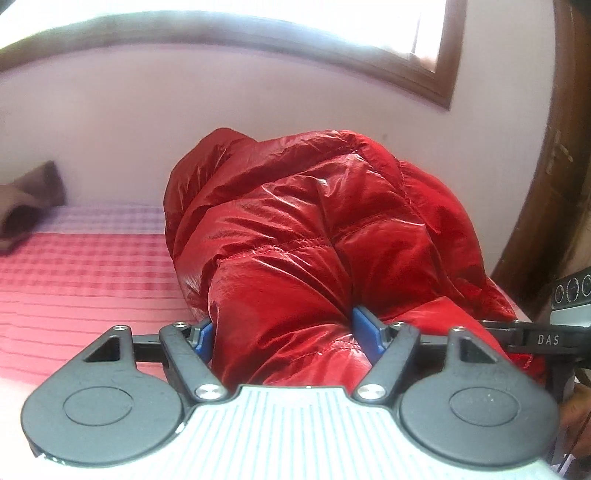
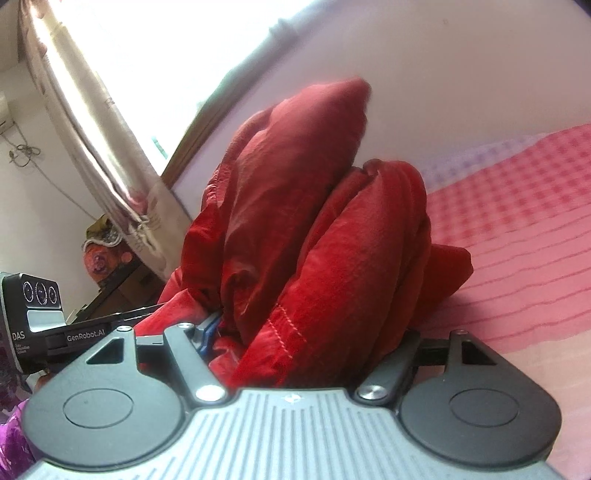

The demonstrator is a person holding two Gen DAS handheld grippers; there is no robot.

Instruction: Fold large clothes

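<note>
A shiny red puffer jacket (image 1: pixel 295 229) is bunched up on a bed with a pink checked sheet (image 1: pixel 81 280). My left gripper (image 1: pixel 284 338) is shut on a thick fold of the jacket, and a blue pad (image 1: pixel 365 332) shows at its right side. In the right wrist view the jacket (image 2: pixel 314 229) rises in tall folds. My right gripper (image 2: pixel 303 343) is shut on its bunched fabric; only the left blue pad (image 2: pixel 208 332) shows, the right finger is hidden by cloth. Each gripper shows at the edge of the other's view.
A brown pillow (image 1: pixel 26 210) lies at the bed's far left. A pale wall and wood-framed window (image 1: pixel 332 33) stand behind. A wooden door (image 1: pixel 554 192) is at the right. A curtain (image 2: pixel 96 147) and cluttered furniture (image 2: pixel 110 266) are left of the bed (image 2: pixel 517 236).
</note>
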